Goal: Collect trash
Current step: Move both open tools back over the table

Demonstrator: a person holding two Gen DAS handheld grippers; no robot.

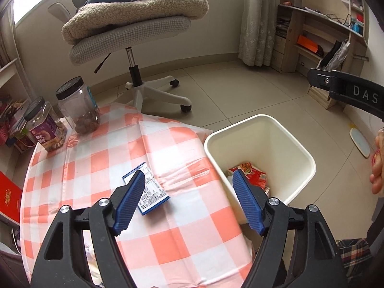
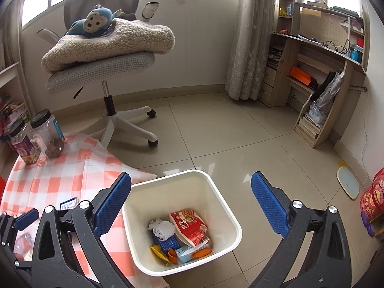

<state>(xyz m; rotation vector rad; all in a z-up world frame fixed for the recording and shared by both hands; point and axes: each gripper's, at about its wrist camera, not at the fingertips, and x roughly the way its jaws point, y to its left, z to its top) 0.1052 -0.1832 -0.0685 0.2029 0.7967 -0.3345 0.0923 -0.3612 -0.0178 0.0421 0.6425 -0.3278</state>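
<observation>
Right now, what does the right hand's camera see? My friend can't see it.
The open right gripper hangs over a white trash bin holding a red packet and crumpled paper. Left is a checked table with two jars.

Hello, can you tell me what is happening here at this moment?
A person is clearing trash from a table with a checkered cloth, using two handheld grippers. The left gripper is open above a blue and white box lying on the cloth. The right gripper is open and empty over the white bin beside the table, which already holds a red packet and crumpled paper.
</observation>
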